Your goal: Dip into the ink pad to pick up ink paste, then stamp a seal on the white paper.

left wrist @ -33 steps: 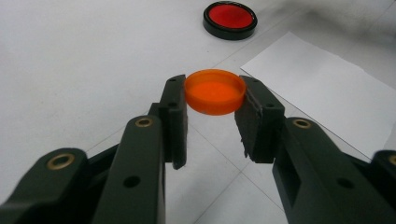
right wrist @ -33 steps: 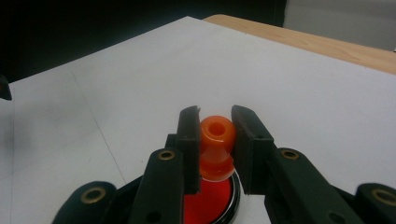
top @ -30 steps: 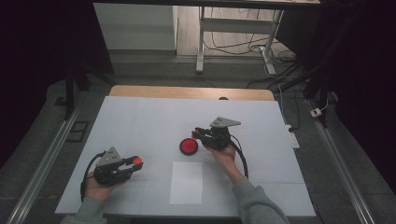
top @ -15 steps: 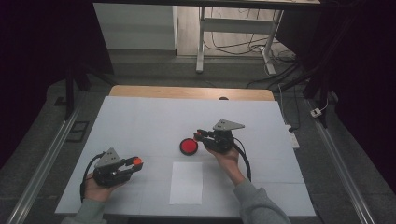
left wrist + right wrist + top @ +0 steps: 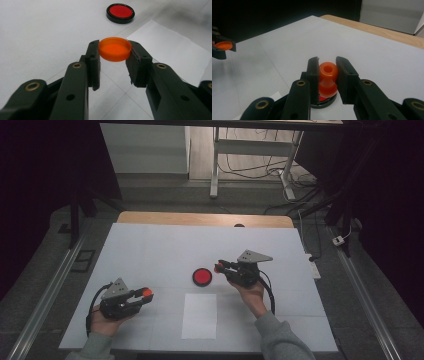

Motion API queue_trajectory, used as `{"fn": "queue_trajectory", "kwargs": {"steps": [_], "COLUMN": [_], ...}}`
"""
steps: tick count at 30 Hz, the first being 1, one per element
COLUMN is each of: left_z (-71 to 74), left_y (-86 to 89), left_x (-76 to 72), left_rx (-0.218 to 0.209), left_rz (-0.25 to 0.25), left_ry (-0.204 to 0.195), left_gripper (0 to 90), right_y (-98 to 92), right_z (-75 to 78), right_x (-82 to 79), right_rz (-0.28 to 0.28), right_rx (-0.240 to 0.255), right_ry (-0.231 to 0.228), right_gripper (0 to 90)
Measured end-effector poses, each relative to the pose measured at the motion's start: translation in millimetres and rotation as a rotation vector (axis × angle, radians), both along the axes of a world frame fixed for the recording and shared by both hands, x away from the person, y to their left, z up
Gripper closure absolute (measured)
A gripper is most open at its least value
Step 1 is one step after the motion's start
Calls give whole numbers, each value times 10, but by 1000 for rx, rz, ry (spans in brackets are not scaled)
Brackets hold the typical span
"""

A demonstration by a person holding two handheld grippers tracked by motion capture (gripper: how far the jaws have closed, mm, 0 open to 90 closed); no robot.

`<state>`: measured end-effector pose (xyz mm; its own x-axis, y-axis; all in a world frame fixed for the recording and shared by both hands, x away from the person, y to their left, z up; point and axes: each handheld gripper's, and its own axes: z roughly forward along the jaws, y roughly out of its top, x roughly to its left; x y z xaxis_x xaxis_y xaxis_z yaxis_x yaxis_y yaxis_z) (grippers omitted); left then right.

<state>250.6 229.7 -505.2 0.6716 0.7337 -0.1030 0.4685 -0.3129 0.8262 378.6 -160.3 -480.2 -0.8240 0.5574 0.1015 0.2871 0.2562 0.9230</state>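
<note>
My left gripper (image 5: 113, 60) clamps an orange cap (image 5: 115, 49) at frame centre. My right gripper (image 5: 327, 72) pinches an orange knob (image 5: 328, 78) above the red disc (image 5: 202, 276)

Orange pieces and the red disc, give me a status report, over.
Left gripper shut on orange cap. Right gripper shut on orange knobbed piece, above red disc. White sheet lies near the disc; nothing in between.

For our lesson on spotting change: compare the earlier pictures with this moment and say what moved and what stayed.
The right tool, shut on the orange knob-shaped piece, drifted slightly rightward, away from the red disc. The left tool stayed in place, shut on the orange cap; disc and white paper unmoved.
</note>
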Motion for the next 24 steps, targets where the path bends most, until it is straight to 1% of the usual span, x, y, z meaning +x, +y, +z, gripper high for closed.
{"fn": "queue_trajectory", "kwargs": {"steps": [8, 12, 21, 24], "left_z": [4, 3, 5, 12], "left_y": [1, 3, 11, 8], "left_x": [-2, -1, -4, -7], "left_rx": [-1, -2, -7, -5], "left_rz": [-1, -1, 2, 2], "left_ry": [-2, -2, 1, -2], "left_gripper": [647, 647, 647, 647], "right_y": [-94, -101, -150, -173], "right_z": [57, 58, 59, 74], "right_x": [-100, -118, -190, -223], "right_rz": [4, 9, 12, 13], "right_rx": [16, 12, 27, 25], "right_ry": [-9, -9, 1, -4], "right_gripper": [736, 736, 736, 736]}}
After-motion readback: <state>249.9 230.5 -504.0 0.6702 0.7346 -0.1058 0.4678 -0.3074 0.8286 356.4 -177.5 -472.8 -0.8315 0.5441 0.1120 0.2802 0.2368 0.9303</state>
